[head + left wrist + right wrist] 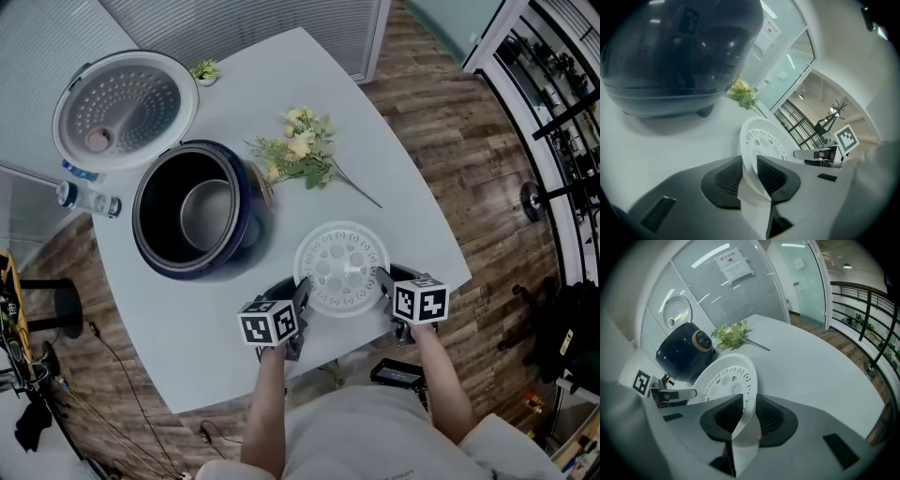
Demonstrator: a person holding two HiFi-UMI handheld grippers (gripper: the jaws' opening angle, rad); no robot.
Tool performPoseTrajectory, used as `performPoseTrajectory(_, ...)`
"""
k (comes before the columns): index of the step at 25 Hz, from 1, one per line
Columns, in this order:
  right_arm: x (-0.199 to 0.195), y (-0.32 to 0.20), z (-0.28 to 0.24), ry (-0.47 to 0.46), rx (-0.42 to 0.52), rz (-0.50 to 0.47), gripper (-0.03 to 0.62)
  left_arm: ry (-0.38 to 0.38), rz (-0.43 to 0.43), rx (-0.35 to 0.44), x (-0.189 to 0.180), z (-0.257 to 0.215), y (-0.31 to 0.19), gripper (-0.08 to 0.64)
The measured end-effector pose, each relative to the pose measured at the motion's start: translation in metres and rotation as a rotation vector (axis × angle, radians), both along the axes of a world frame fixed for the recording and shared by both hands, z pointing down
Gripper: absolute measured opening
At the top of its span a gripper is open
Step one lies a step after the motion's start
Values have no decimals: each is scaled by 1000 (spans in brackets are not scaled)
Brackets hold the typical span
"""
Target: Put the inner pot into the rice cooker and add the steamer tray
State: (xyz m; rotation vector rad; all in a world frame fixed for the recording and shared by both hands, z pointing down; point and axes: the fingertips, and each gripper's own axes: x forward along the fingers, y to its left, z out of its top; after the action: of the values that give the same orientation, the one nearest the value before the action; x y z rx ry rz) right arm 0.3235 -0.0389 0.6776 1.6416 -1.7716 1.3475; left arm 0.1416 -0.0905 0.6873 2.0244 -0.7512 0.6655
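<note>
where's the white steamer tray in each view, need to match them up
Head view: the steamer tray is low centre, to the right of the rice cooker.
Left gripper view: steamer tray at centre, its rim running down between the jaws.
Right gripper view: steamer tray centre left, its rim between the jaws.
Shared landmark: the dark blue rice cooker, which fills the left gripper view's upper left and sits mid left in the right gripper view.

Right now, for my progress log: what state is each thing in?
rice cooker, lid open
inner pot, inside the cooker
steamer tray, outside the cooker, gripped at opposite rims
left tongs, shut on steamer tray
right tongs, shut on steamer tray
bottle, lying on its side
</note>
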Motion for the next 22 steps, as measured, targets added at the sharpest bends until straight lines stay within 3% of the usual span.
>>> performPoseTrajectory(22, -4, -5, -29, -17, 60, 26, 91, 52, -10, 23, -4, -24, -5, 94)
